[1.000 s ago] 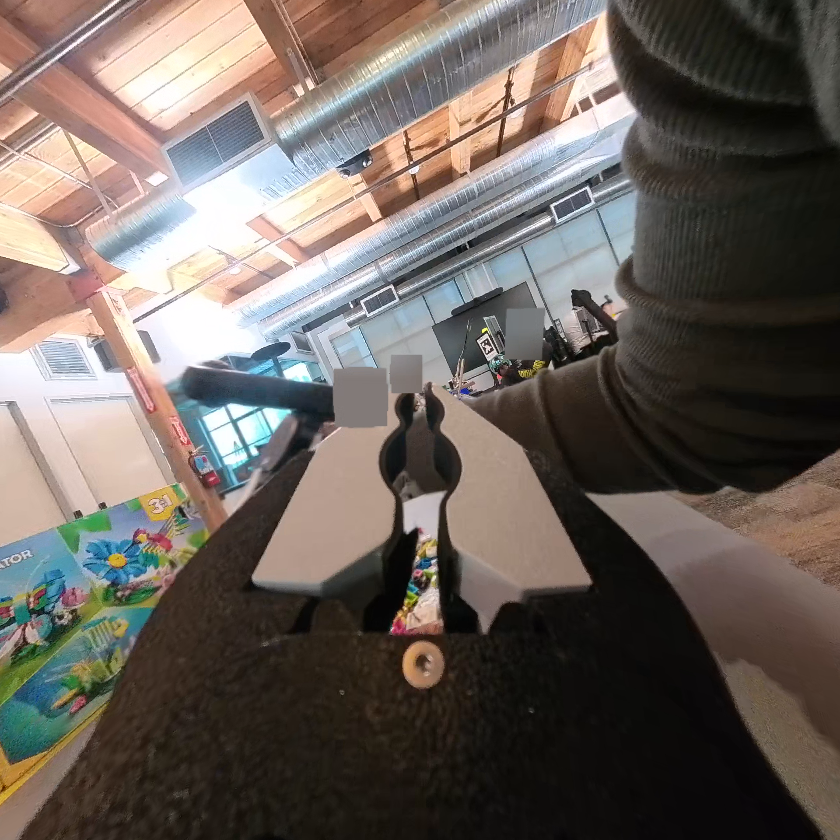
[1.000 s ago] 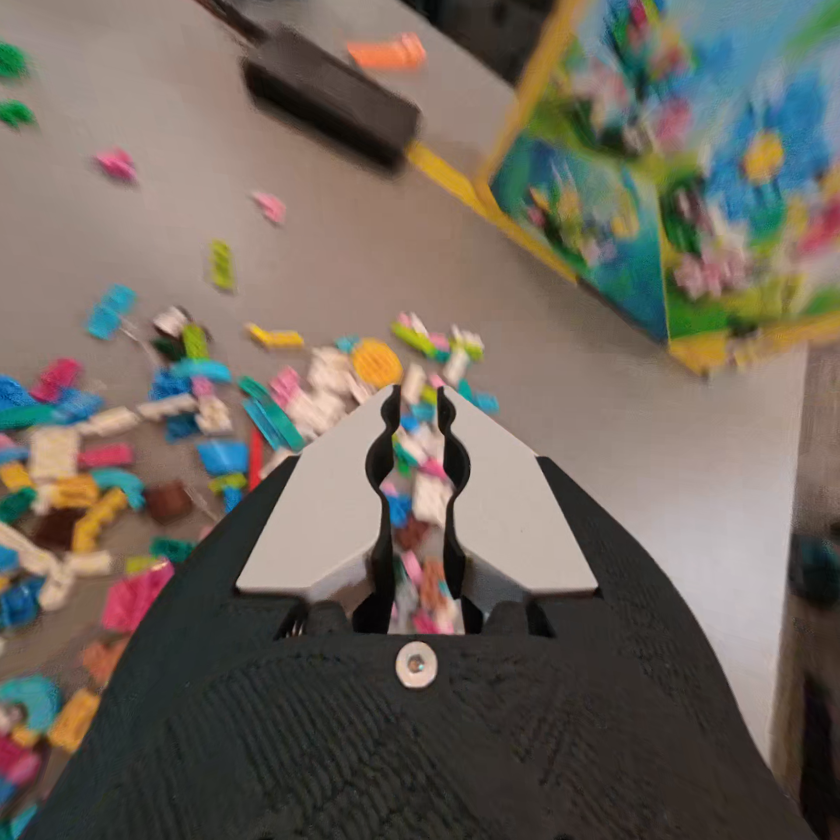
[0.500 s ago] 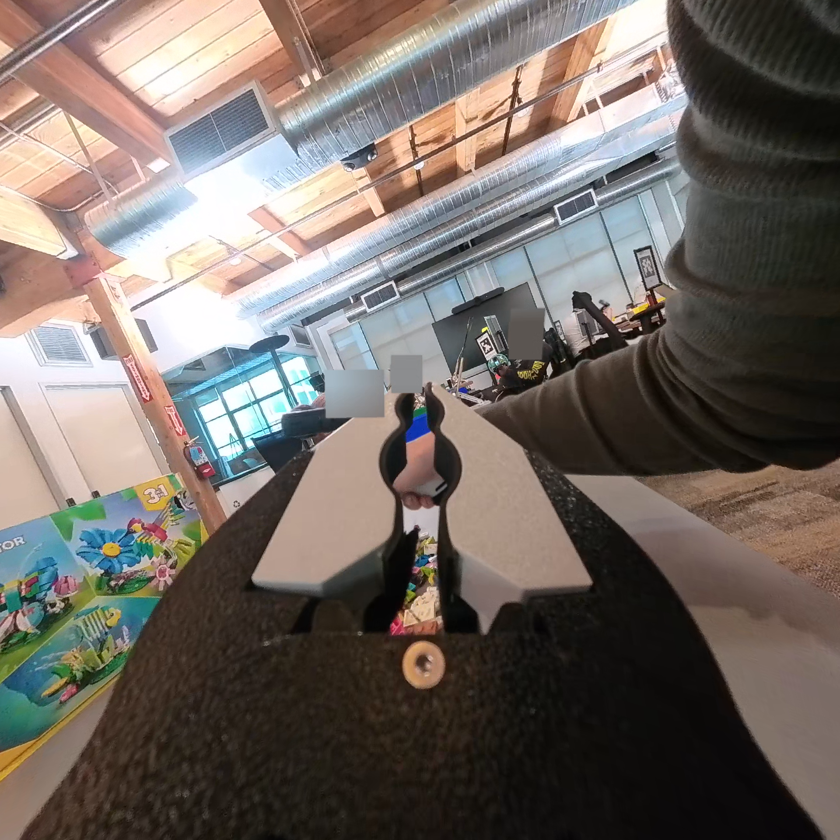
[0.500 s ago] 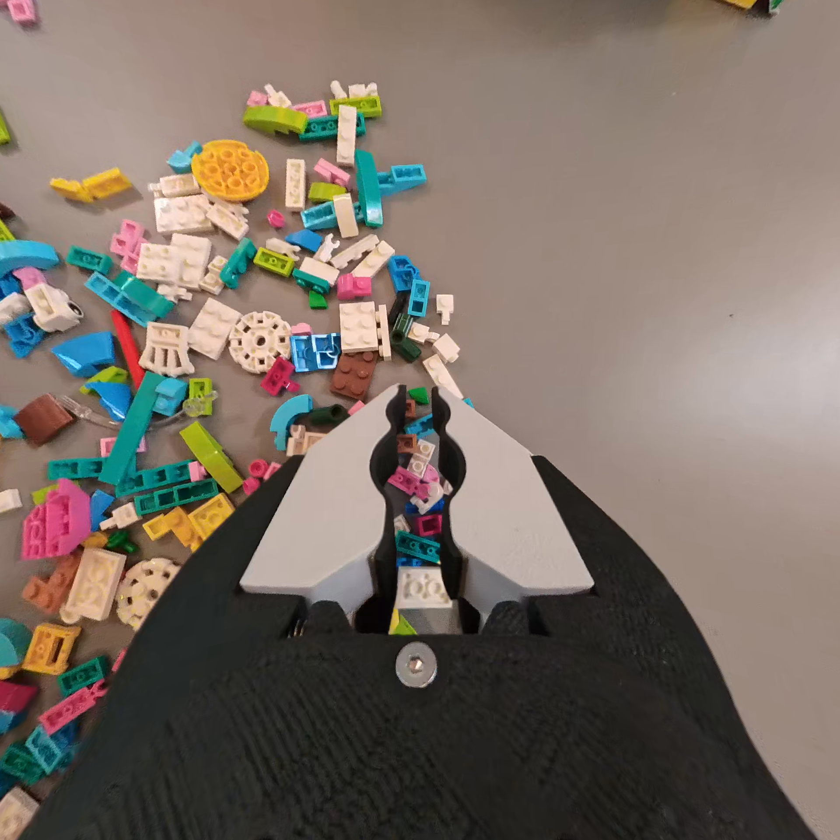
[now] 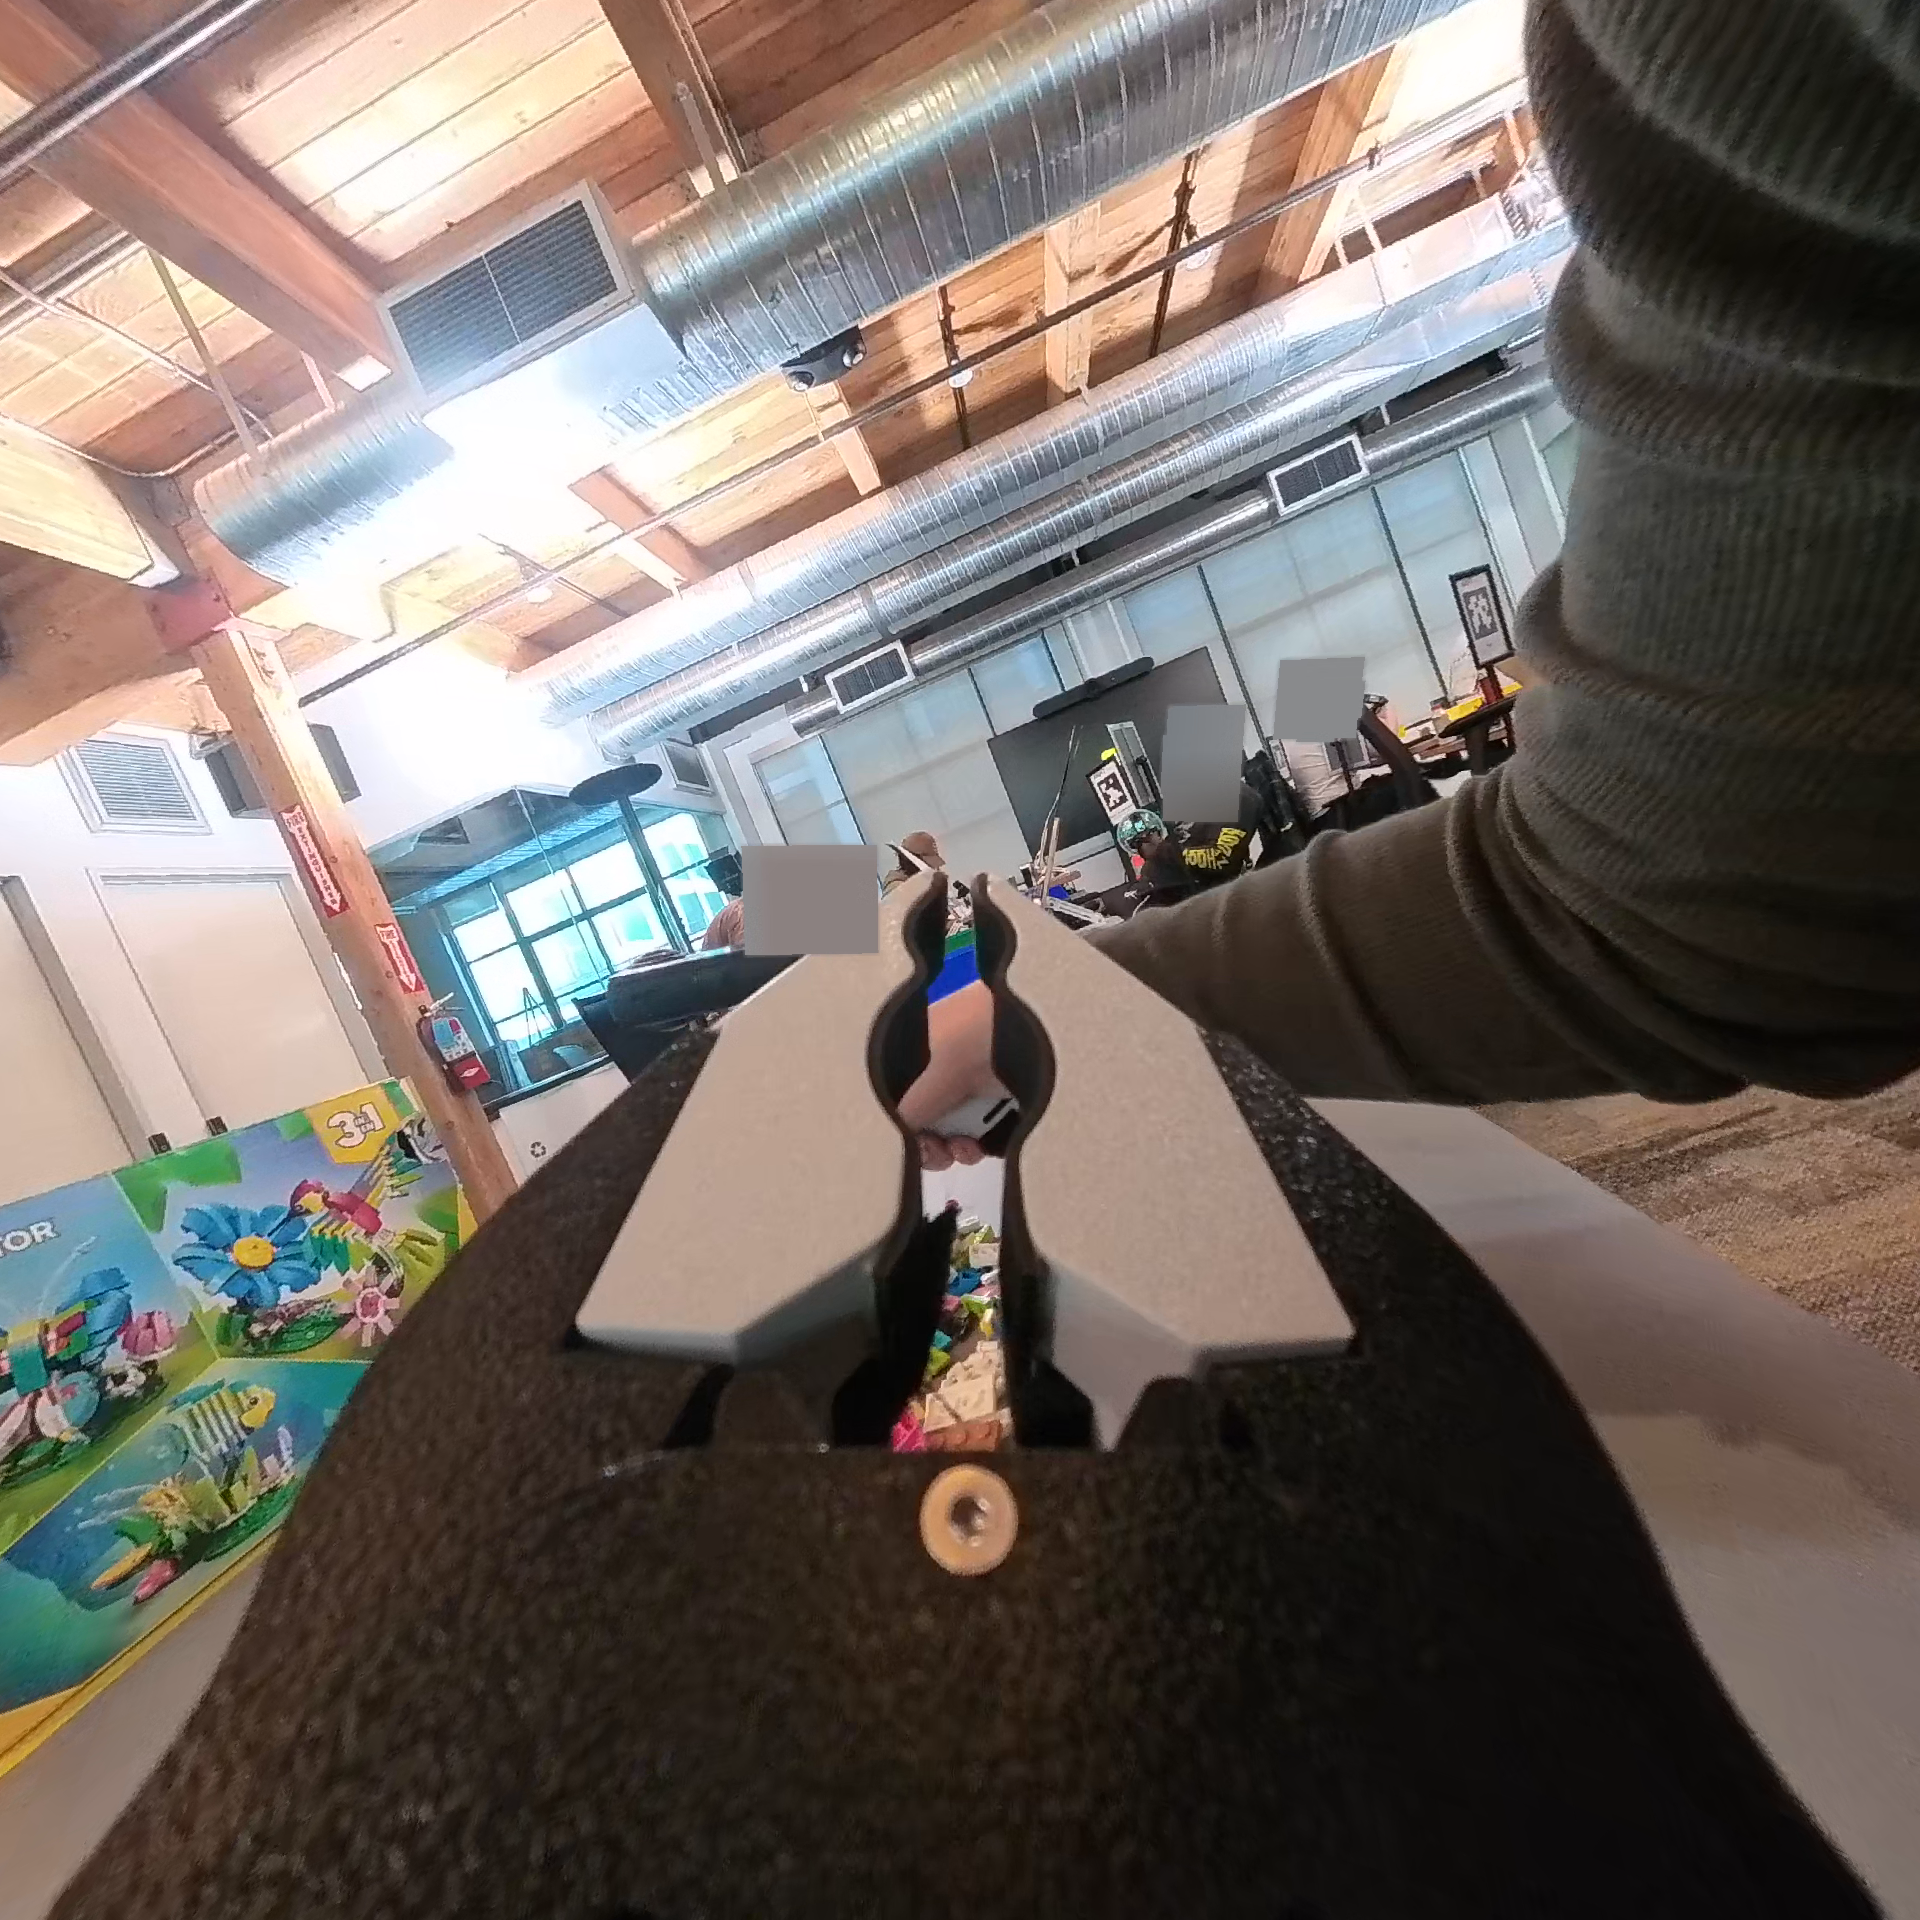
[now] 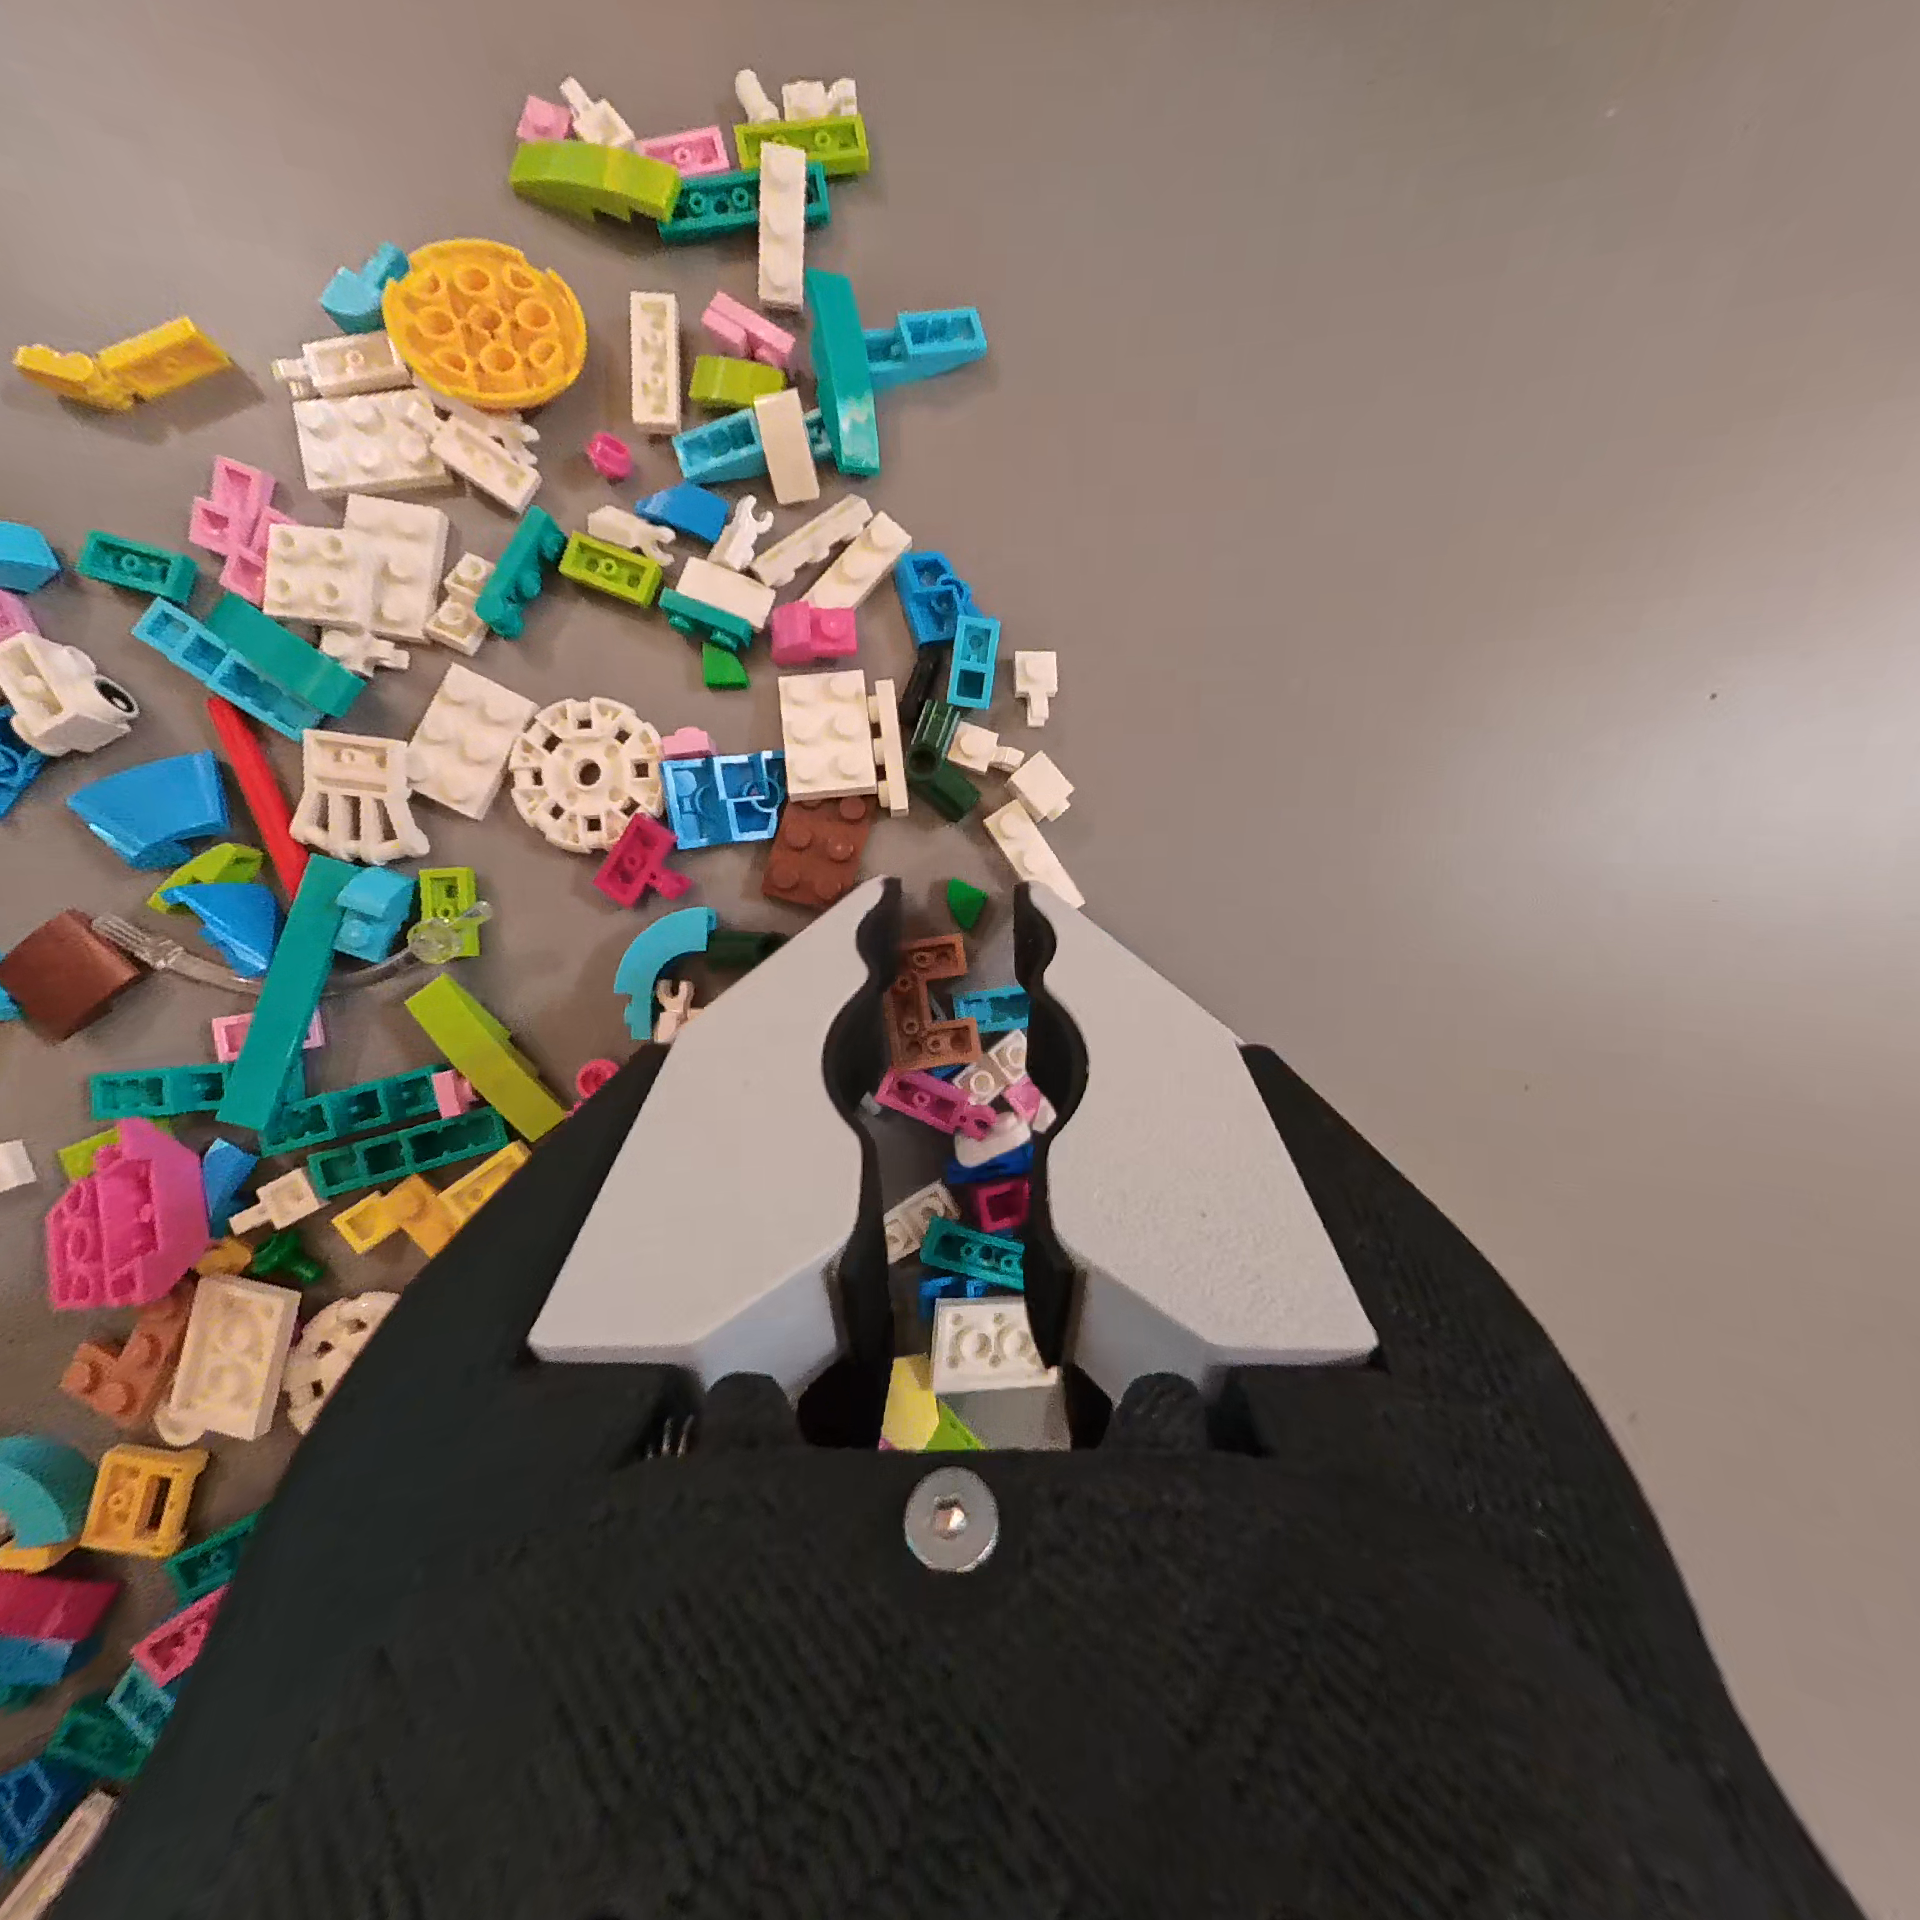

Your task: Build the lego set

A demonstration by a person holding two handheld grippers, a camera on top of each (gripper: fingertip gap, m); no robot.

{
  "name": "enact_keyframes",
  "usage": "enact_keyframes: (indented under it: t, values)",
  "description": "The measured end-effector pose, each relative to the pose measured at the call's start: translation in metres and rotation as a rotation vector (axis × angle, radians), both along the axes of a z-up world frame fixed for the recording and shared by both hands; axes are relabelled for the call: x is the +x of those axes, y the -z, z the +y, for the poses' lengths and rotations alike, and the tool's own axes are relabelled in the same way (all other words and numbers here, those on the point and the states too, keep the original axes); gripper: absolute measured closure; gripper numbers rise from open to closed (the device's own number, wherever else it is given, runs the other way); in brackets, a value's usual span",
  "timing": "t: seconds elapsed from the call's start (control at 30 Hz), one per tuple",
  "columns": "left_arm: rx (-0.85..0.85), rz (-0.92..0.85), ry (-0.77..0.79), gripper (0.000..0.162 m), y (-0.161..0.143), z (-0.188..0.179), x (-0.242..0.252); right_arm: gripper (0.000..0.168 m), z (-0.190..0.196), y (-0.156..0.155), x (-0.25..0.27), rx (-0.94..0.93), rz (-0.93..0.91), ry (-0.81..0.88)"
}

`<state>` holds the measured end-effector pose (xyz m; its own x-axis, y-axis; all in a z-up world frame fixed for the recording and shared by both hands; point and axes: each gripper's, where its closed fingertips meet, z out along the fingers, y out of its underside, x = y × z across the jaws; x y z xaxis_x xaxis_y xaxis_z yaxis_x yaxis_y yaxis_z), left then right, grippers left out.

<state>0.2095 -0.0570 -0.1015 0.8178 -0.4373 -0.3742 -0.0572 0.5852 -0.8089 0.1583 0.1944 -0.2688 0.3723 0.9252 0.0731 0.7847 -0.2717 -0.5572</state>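
Left gripper (image 5: 961,883) points up and out across the room, tips almost together with only a thin slit between them, nothing pinched. Through that slit a hand (image 5: 951,1070) shows farther off, gripping a pale handle. A grey-green sleeve (image 5: 1558,914) runs in from the right and crosses behind the fingers. Lego box (image 5: 177,1340) stands on edge at the left on the grey table (image 5: 1558,1299). A strip of loose bricks shows low between the fingers. Wooden ceiling with silver ducts (image 5: 987,156) overhead, a wood post (image 5: 312,862) at left, glass walls and desks far off.

Right gripper (image 6: 948,894) looks straight down at the table (image 6: 1507,520), tongs spread a moderate gap, holding nothing. It hangs over the right edge of the brick pile (image 6: 468,779); whether the tips touch the table I cannot tell. Pile spreads over the left half, the right half is bare grey. Between the fingers: a brown C-shaped piece (image 6: 928,1003), pink and teal bits nearer the body, a white plate (image 6: 982,1340) at the base. A small green wedge (image 6: 966,902) lies right at the tip gap. Just beyond the left tip, a brown plate (image 6: 821,847). Farther out, a white round gear-like piece (image 6: 585,774), a blue plate (image 6: 722,795), a yellow round plate (image 6: 483,322) far left, a lime curved piece (image 6: 592,177) at the far end. Long teal bar (image 6: 286,992) and a pink chunk (image 6: 125,1216) at near left.
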Motion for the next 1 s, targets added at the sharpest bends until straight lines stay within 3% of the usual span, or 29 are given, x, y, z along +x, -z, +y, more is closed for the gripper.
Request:
enact_keyframes:
  t: [0.13, 0.2, 0.37, 0.47, 0.6, 0.8, 1.0]
  values:
    - [-0.005, -0.005, -0.001, 0.161, 0.000, 0.001, -0.001, 0.151, -0.001, 0.000, -0.001, -0.025, 0.041, 0.006]
    - [-0.007, -0.005, 0.001, 0.161, 0.000, 0.001, -0.001, 0.161, -0.004, 0.000, -0.003, -0.034, 0.065, -0.005]
    - [-0.004, 0.000, 0.005, 0.161, 0.000, 0.001, 0.001, 0.162, -0.017, -0.008, -0.016, 0.075, 0.048, -0.122]
    - [-0.004, 0.008, 0.010, 0.161, 0.001, 0.000, 0.003, 0.162, -0.061, -0.041, -0.064, 0.201, 0.163, -0.360]
    - [-0.002, 0.019, 0.025, 0.162, 0.002, -0.001, 0.007, 0.162, -0.153, -0.067, -0.141, 0.271, 0.308, -0.738]
    - [0.025, 0.029, 0.027, 0.161, -0.001, -0.007, 0.009, 0.162, -0.257, -0.044, -0.228, 0.194, 0.341, -1.077]
    - [0.034, -0.012, -0.006, 0.162, -0.006, -0.006, -0.004, 0.162, -0.296, -0.022, -0.275, 0.162, 0.264, -1.200]
